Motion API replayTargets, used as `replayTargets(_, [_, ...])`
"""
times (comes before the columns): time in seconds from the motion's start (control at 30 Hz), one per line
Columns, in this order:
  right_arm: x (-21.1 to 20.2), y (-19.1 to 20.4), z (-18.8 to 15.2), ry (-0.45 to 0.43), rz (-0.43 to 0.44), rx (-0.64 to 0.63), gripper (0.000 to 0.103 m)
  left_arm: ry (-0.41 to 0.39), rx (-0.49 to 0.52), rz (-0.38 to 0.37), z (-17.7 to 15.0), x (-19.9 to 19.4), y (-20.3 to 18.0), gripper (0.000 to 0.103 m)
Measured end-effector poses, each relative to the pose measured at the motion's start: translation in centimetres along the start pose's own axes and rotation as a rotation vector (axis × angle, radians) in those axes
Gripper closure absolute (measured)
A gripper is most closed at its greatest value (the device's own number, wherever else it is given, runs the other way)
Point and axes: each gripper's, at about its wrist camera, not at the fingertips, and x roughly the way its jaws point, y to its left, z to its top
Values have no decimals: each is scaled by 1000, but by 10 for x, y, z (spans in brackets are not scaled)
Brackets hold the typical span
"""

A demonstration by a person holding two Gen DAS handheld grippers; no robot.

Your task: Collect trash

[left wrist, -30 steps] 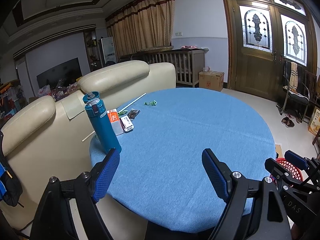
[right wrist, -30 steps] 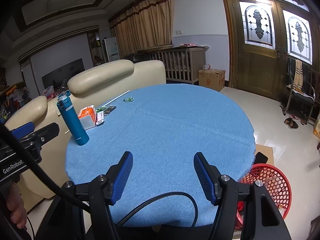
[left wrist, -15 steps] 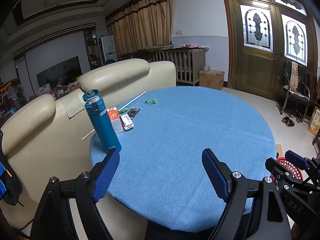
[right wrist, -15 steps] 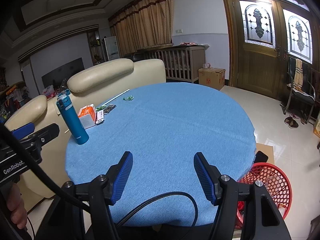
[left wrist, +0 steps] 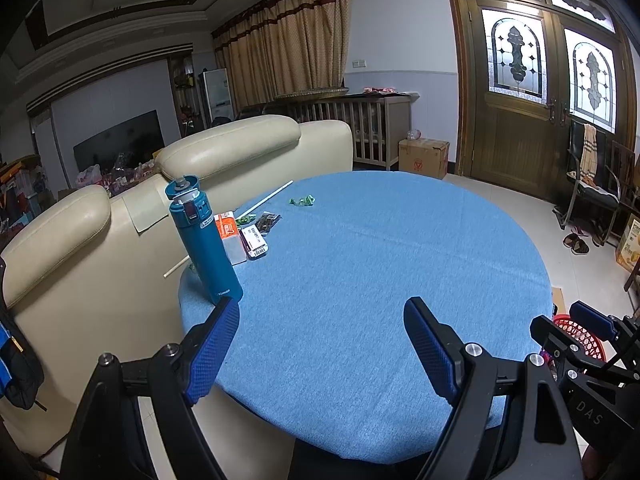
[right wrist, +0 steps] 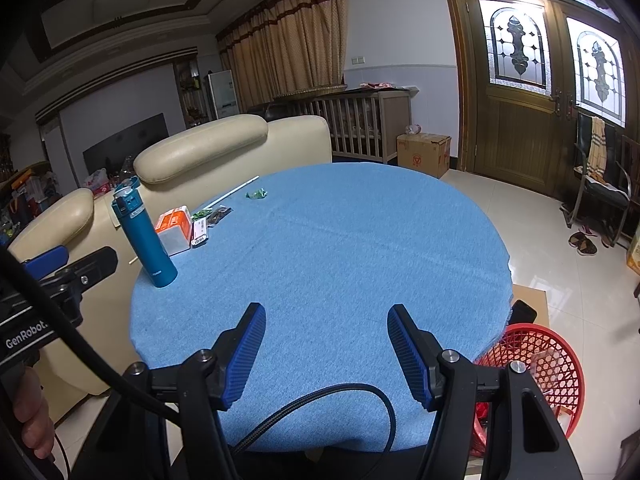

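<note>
A round table with a blue cloth (left wrist: 380,264) (right wrist: 340,248) carries trash at its far left: a crumpled green wrapper (left wrist: 302,200) (right wrist: 256,194), a dark wrapper (left wrist: 267,222) (right wrist: 218,215), a small white packet (left wrist: 255,243) (right wrist: 200,233), an orange-and-white box (left wrist: 230,236) (right wrist: 175,228) and a long white stick (left wrist: 266,200) (right wrist: 236,192). My left gripper (left wrist: 322,344) is open and empty over the near table edge. My right gripper (right wrist: 326,354) is open and empty, also at the near edge. A red mesh basket (right wrist: 536,364) (left wrist: 576,332) stands on the floor at the right.
A tall teal bottle (left wrist: 204,244) (right wrist: 144,236) stands upright near the left table edge, close to my left gripper's left finger. A cream sofa (left wrist: 120,208) backs against the table. A cardboard box (left wrist: 424,158), a crib and a chair (left wrist: 592,196) stand further off.
Both views have shifted only slightly; both grippers stay open and empty at the near table edge. Nothing on the table moved.
</note>
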Motion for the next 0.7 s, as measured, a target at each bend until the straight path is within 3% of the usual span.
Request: replayTargets(0.7, [2, -1, -2, 5, -1, -1, 36, 4, 11, -6, -1, 0, 0, 18])
